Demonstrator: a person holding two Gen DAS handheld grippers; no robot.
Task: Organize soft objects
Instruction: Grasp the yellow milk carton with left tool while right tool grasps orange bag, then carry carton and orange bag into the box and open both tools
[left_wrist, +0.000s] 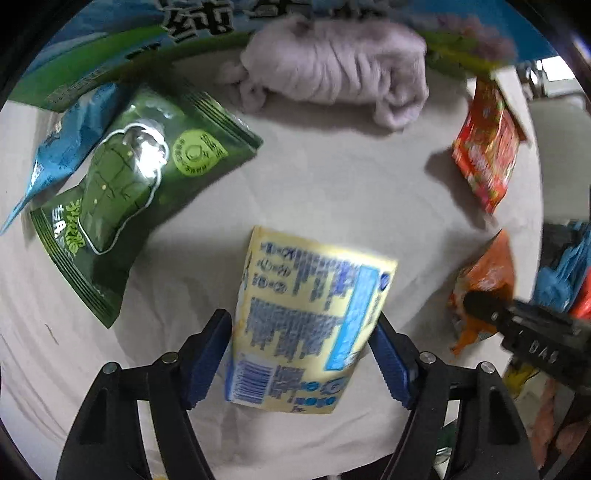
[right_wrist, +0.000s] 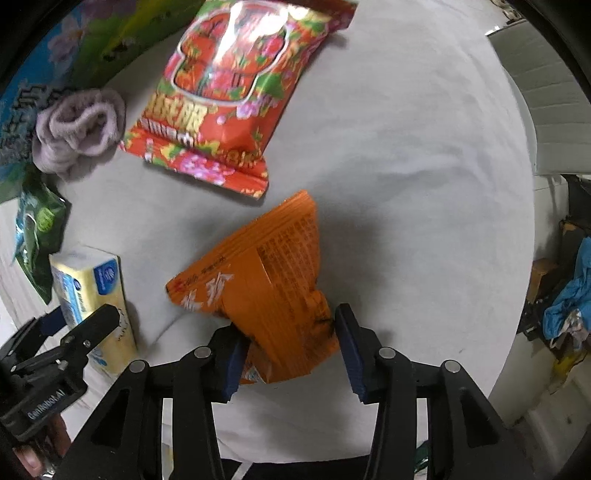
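One yellow tissue pack (left_wrist: 303, 317) lies on the grey tabletop (left_wrist: 332, 184), long axis toward 12 o'clock, between the left tool's (left_wrist: 301, 363) half-open jaws. The right tool (right_wrist: 286, 350) clamps one orange packet (right_wrist: 266, 291), pointing 12 o'clock.

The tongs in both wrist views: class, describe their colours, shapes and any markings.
Each pair of tongs, left and right, has black triangular arms with cut-outs, silver round pivot pins and blue ridged pads. Seen from the opposite camera, the bodies carry white lettering: "GenRobot.AI" on the left, "DAS" on the right.
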